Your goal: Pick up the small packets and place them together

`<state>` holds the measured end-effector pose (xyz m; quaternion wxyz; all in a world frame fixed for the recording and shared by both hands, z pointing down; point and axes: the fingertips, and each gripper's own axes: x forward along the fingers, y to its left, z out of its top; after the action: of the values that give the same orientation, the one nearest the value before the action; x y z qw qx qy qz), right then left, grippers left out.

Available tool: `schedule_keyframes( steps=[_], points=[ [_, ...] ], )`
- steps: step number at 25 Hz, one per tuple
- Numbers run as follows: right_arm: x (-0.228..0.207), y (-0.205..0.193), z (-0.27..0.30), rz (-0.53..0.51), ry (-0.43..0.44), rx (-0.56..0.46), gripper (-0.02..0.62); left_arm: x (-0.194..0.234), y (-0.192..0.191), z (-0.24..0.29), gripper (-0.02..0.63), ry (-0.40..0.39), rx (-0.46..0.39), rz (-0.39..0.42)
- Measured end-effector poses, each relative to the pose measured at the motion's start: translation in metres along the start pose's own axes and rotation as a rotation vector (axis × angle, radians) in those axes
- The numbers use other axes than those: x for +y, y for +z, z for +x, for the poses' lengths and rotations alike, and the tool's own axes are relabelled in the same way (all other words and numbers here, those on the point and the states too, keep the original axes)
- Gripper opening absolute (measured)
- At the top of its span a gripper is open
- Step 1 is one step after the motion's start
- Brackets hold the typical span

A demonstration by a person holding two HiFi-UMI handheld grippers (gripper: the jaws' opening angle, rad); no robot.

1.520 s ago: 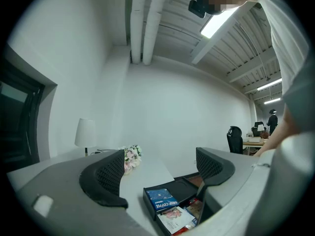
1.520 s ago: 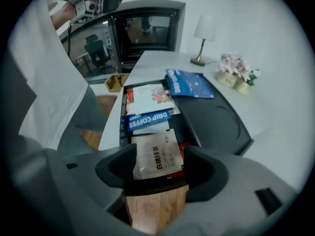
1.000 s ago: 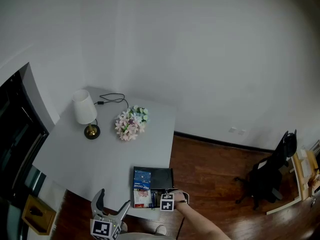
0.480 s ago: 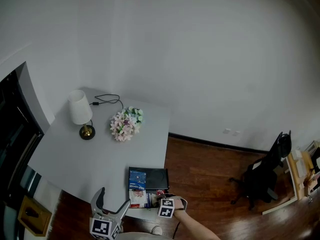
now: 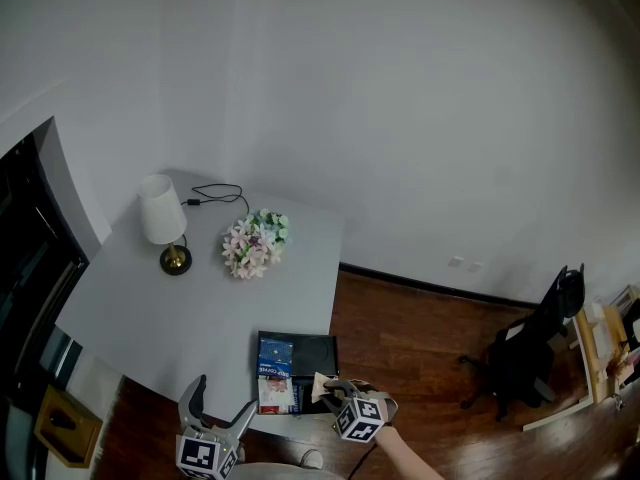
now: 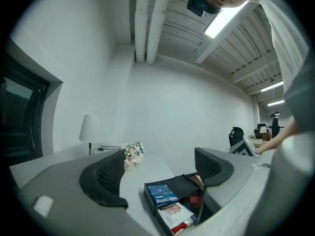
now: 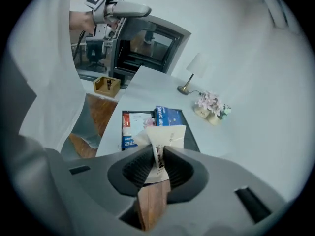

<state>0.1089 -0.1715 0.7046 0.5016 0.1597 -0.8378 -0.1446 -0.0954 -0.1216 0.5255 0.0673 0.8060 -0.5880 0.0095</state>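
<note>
Right gripper [image 7: 158,162]: your jaws have just been closing and now stand nearly together, pinching a pale packet [image 7: 165,134] by its lower edge. The rest of the packet stands clear beyond the jaws. A thin edge grip of this kind probably keeps the pads off the contents and leaves the packet free to be laid flat.

Position: you hold the packet in the air, angled downward over the near right corner of the black tray [image 5: 318,352]. The tray sits at the near edge of the surface [image 5: 180,308].

Tray contents: a blue packet [image 5: 276,352] and a white packet [image 5: 274,393] lie side by side along the left half. The right half looks bare. The pile appears to be forming at the left, so your packet likely belongs beside those two.

Left gripper [image 6: 160,167]: jaws wide apart with nothing between them, held level just off the near edge, seemingly parked out of the way.

Farther back: a lamp [image 5: 162,223], its cable [image 5: 215,196] and flowers [image 5: 253,245], well apart from the tray.

Count: three packets (one held, two in the tray), one tray, one lamp, one cable, one bunch of flowers, two grippers.
</note>
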Motion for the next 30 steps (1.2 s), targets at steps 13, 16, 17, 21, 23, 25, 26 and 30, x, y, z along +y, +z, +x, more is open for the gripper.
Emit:
schedule_keyframes(
  steps=[13, 16, 17, 21, 23, 25, 26, 30],
  points=[
    [-0.074, -0.023, 0.088, -0.116, 0.22, 0.147, 0.1, 0.002, 0.004, -0.017, 0.43, 0.05, -0.007, -0.002],
    [-0.066, -0.025, 0.093, -0.088, 0.273, 0.168, 0.103, 0.003, 0.003, -0.02, 0.43, 0.062, -0.007, -0.003],
    [-0.064, -0.024, 0.094, -0.087, 0.281, 0.17, 0.103, 0.003, 0.003, -0.021, 0.431, 0.064, -0.005, -0.004],
    [-0.063, -0.021, 0.101, -0.086, 0.277, 0.177, 0.107, 0.004, 0.0, -0.022, 0.43, 0.069, -0.002, -0.009],
    [-0.064, -0.022, 0.104, -0.079, 0.273, 0.186, 0.114, 0.003, -0.001, -0.021, 0.431, 0.067, 0.0, -0.012],
    [-0.066, -0.022, 0.105, -0.062, 0.269, 0.183, 0.121, 0.002, -0.002, -0.02, 0.43, 0.061, 0.001, -0.012],
    [-0.066, -0.022, 0.105, -0.057, 0.268, 0.182, 0.127, 0.002, -0.002, -0.02, 0.43, 0.058, -0.001, -0.01],
    [-0.07, -0.025, 0.105, -0.027, 0.253, 0.183, 0.155, 0.004, -0.001, -0.017, 0.43, 0.052, -0.013, 0.001]
  ],
)
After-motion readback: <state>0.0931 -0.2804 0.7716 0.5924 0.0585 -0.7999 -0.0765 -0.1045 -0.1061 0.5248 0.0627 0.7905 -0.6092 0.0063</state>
